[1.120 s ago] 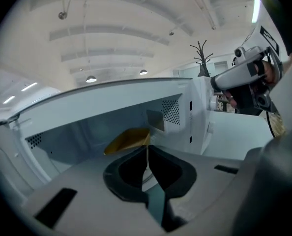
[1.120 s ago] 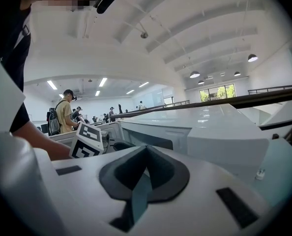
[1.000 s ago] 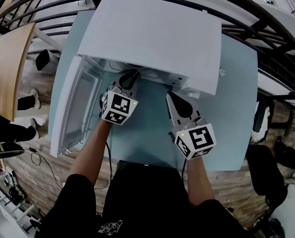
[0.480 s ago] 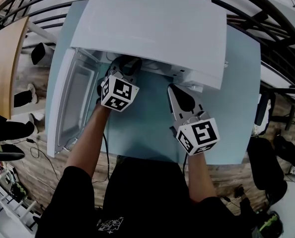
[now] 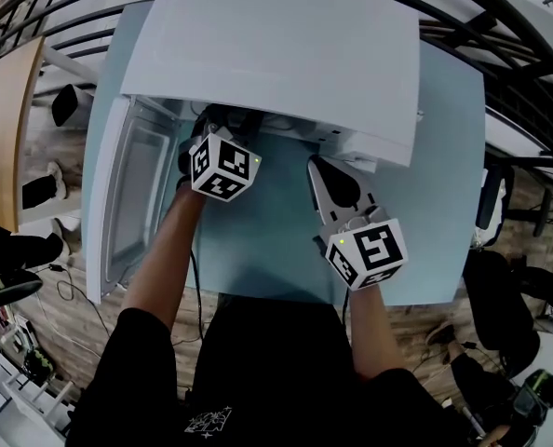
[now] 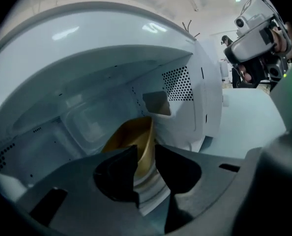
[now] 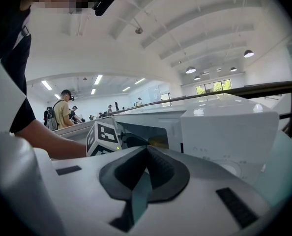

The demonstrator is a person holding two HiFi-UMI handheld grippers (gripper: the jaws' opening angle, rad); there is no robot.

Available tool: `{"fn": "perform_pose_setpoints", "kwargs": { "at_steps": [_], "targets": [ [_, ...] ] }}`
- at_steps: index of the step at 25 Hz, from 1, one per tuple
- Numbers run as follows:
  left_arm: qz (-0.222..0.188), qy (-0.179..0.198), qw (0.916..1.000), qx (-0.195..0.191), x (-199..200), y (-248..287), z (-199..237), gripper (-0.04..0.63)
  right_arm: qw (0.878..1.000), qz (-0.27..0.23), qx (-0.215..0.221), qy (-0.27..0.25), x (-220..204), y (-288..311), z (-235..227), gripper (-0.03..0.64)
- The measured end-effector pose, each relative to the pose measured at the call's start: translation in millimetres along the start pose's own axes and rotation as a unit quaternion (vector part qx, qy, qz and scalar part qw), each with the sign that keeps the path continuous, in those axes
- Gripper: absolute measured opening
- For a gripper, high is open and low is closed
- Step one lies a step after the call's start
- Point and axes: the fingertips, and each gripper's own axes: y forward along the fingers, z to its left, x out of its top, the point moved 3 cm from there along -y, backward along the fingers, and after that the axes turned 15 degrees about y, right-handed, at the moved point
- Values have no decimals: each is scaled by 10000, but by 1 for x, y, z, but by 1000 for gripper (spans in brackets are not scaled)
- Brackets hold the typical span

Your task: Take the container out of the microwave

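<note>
The white microwave [image 5: 286,54] sits on a pale blue table [image 5: 267,240], its door [image 5: 132,203] swung open at 9 o'clock. Inside the cavity, the left gripper [image 6: 145,156] has its jaws closed narrowly on the wall of the gold container [image 6: 131,134]. The right gripper [image 5: 325,170] rests outside at 4 o'clock of the left one, with its jaws pressed together and nothing between them.

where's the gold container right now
In the left gripper view, the gold container sits inside the open microwave, near the front of the cavity, with its rim between the jaws of the left gripper.
</note>
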Motion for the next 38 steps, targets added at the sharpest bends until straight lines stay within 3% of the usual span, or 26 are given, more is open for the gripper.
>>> {"fn": "perform_pose_setpoints", "kwargs": {
  "at_steps": [16, 25, 38],
  "targets": [
    [349, 809, 9961, -102, -1, 18, -2, 95, 9999, 43, -24, 135, -5, 2, 2, 6],
    [453, 843, 9954, -41, -2, 24, 0, 93, 9999, 37, -45, 136, -5, 0, 2, 6],
    [492, 1021, 9935, -32, 1, 23, 3, 29, 9999, -1, -60, 110, 1, -1, 2, 6]
  ]
}}
